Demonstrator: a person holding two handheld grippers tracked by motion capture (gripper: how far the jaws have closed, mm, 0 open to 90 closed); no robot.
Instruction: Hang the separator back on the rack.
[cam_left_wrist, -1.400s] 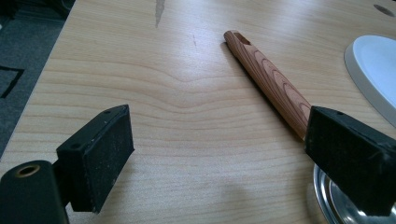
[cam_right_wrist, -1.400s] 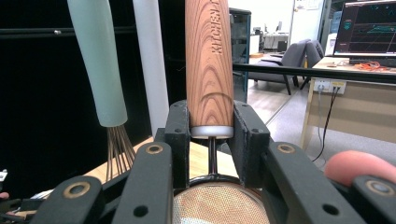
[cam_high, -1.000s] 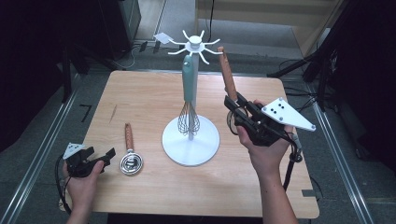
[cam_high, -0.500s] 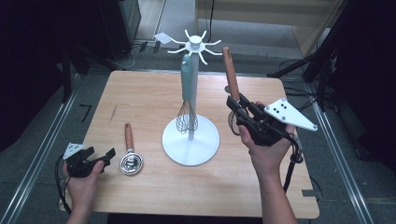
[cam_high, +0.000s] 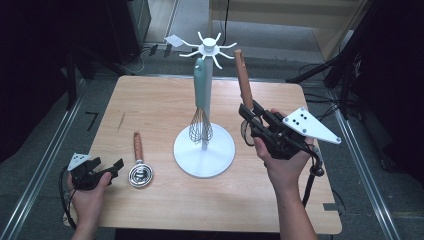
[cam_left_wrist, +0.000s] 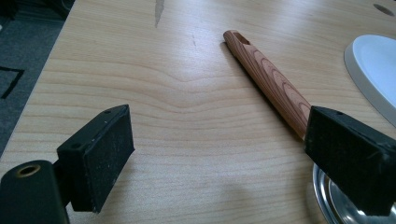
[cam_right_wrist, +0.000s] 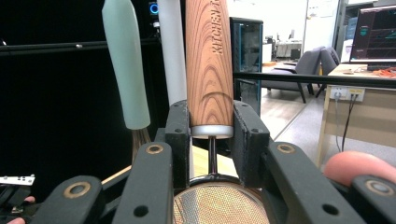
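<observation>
On my bench (cam_high: 165, 105) the white stand (cam_high: 204, 150) carries a whisk (cam_high: 201, 125). My right tongs (cam_high: 250, 114) clamp what looks like a sieve (cam_right_wrist: 208, 70), handle up. My left tongs (cam_high: 107, 167) sit apart beside a strainer (cam_high: 139, 165) near left.

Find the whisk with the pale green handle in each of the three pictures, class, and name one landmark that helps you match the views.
High view: the whisk hangs on the white stand, mid-table.
Left gripper view: no whisk; the stand's base is at the right edge.
Right gripper view: its green handle rises at upper left, beside the stand's white pole.
Shared landmark: the white stand.
</observation>
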